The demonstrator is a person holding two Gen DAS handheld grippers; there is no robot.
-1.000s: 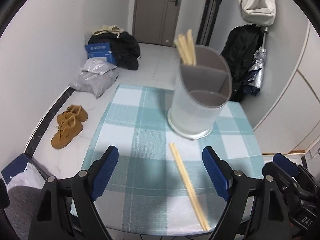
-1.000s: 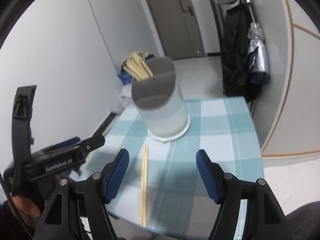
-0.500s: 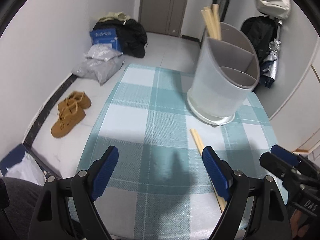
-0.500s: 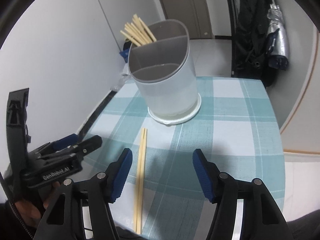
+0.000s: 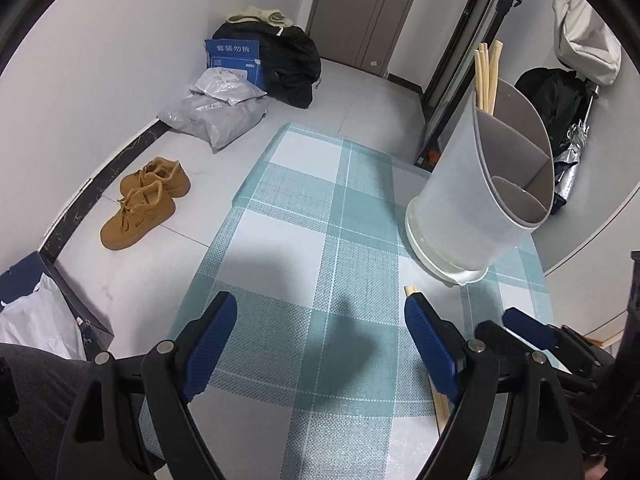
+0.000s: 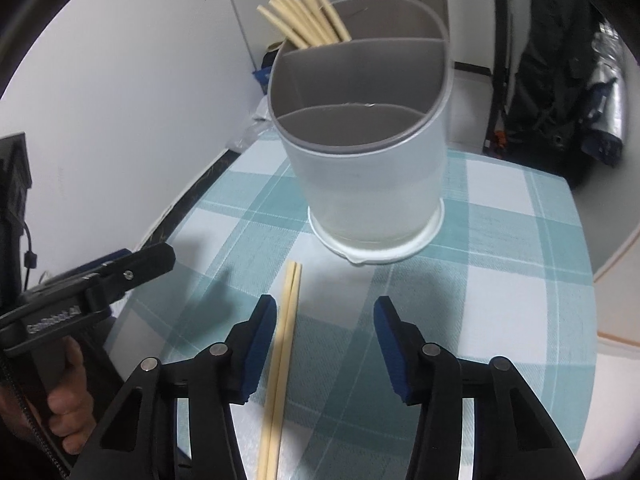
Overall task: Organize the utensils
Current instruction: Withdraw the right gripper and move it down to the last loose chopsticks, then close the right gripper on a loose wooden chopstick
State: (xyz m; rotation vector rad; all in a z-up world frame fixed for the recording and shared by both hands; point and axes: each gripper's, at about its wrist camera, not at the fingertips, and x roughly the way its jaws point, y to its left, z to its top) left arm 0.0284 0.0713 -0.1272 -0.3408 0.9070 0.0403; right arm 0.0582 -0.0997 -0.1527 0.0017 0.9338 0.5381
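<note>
A grey-rimmed translucent utensil holder (image 6: 360,152) stands on the teal checked tablecloth (image 6: 500,240), with several chopsticks (image 6: 304,16) in its back compartment. A loose pair of chopsticks (image 6: 286,320) lies in front of it. My right gripper (image 6: 326,344) hangs low over this pair. Its jaws are closing, the pair lies between them close to the left finger (image 6: 260,340), and the pads do not touch it. My left gripper (image 5: 320,344) is wide open over bare cloth, left of the holder (image 5: 480,200). Its right finger hides most of the loose pair (image 5: 412,290).
The small table drops off to the floor on the left, where tan shoes (image 5: 144,200), grey plastic bags (image 5: 216,112) and a black bag (image 5: 280,64) lie. Dark coats and a folded umbrella (image 6: 600,100) hang behind the table on the right. A hand (image 6: 68,400) holds the left gripper.
Both grippers came lower and closer to the table. The holder and loose pair grew larger in the right view, and the right jaws narrowed. In the left view the holder slid to the right.
</note>
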